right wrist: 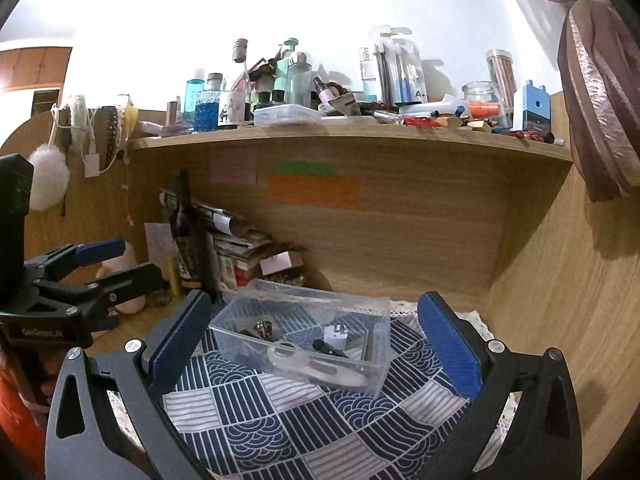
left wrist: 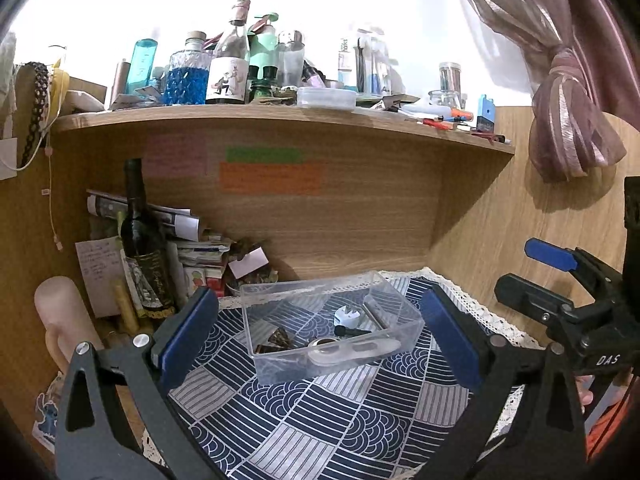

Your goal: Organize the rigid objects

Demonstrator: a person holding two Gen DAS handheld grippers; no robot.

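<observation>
A clear plastic box (left wrist: 332, 322) sits on the blue-and-white patterned cloth (left wrist: 320, 412), holding a white plug (left wrist: 347, 316), a dark cone-shaped piece (left wrist: 279, 338) and a translucent oval item (left wrist: 352, 350). It lies just ahead of the left gripper (left wrist: 320, 332) and the right gripper (right wrist: 316, 344), between their spread fingers; both are wide open and hold nothing.

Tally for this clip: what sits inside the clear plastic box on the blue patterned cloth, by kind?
Inside the clear plastic box:
White plug adapter: 1
Clear flat plastic piece with oval holes: 1
Small black stick-shaped item: 1
Silver metal bar: 1
Dark brown patterned pieces: 2, though partly hidden
Total: 6

Both grippers, left and right, are open and empty.
</observation>
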